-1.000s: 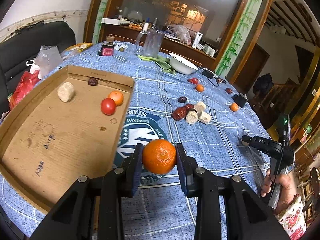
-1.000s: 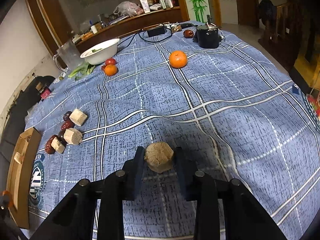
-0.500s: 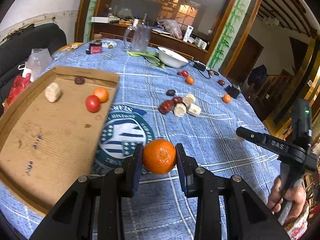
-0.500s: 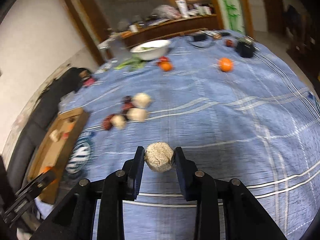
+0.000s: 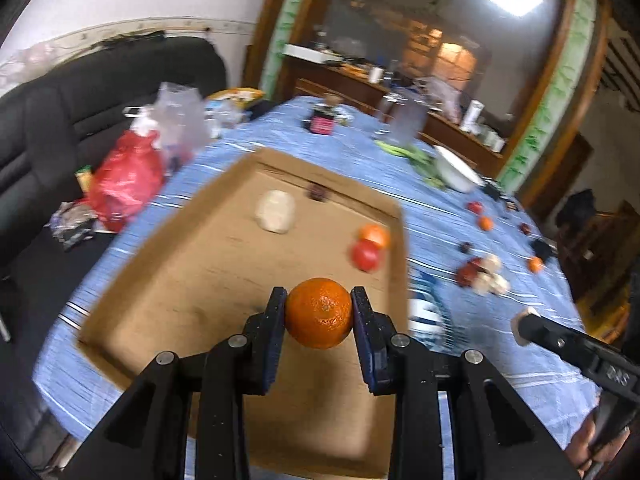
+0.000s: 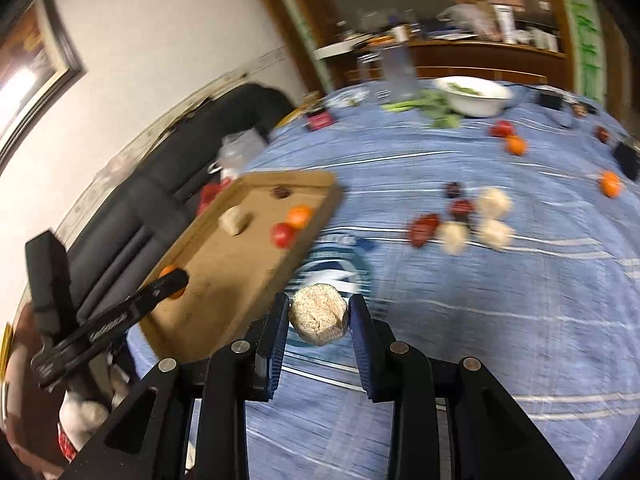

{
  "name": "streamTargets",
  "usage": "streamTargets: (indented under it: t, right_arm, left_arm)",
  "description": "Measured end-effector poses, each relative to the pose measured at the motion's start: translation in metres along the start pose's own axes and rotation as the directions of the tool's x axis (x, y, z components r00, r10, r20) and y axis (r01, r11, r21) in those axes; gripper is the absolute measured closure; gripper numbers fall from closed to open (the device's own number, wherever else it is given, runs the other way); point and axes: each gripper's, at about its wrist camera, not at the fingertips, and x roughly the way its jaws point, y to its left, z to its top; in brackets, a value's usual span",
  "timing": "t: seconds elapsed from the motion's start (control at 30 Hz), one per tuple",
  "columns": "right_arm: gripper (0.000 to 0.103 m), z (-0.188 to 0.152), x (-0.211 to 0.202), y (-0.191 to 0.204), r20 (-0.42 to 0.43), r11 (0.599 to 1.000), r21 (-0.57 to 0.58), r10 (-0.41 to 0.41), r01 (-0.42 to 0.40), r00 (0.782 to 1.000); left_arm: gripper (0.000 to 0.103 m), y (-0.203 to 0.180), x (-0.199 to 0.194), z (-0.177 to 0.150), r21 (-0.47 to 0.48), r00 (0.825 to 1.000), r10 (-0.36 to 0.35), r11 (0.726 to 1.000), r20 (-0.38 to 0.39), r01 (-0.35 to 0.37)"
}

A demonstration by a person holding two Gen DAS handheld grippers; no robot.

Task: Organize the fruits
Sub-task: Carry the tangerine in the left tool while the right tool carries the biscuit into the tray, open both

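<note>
1. Two grippers appear, each clamped on one item. The left gripper (image 5: 319, 314) grips an orange mandarin (image 5: 319, 313) between its pads, above the near part of the cardboard tray (image 5: 192, 280).
2. The right gripper (image 6: 318, 316) grips a pale, grainy cake-like block (image 6: 318, 314), above the blue plaid tabletop (image 6: 500, 300) just beside the tray's near corner.
3. Inside the tray lie a red tomato-like fruit (image 5: 365, 256) touching a small orange fruit (image 5: 375, 235), a pale block (image 5: 276, 212), and a dark date (image 5: 317, 192) near the far wall.
4. To the right of the tray, on the tabletop, a cluster of red dates (image 6: 424, 229) and pale blocks (image 6: 494, 202) lies together; farther out sit single oranges (image 6: 611, 184) and a red fruit (image 6: 501, 129).
5. At the far edge stand a white bowl (image 6: 476, 98), green vegetables (image 6: 428, 106) and a clear jug (image 6: 396, 70).
6. Left of the tabletop, a red plastic bag (image 5: 128, 176) rests on a dark sofa (image 5: 48, 120).
</note>
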Motion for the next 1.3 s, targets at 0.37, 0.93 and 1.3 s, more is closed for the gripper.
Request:
streamTargets:
  t: [0.37,0.93,1.3]
  right_arm:
    - [0.070,0.019,0.093,0.076,-0.091,0.982,-0.190,-0.011,-0.006,0.996]
    - [0.069,0.018,0.150,0.077,-0.138,0.966,-0.242,-0.125,0.089,0.983]
    - [0.059,0.016,0.138,0.082,-0.093,0.962,-0.255,-0.128,0.101,0.987]
  left_arm:
    - [0.072,0.036,0.032,0.028,0.054,0.985,0.158,0.986,-0.070,-0.155]
    - [0.064,0.042,0.057,0.035,0.050,0.978,0.176,0.984,-0.116,-0.171]
    - [0.044,0.041,0.045,0.033,0.033,0.983,0.161,0.987,-0.083,-0.158]
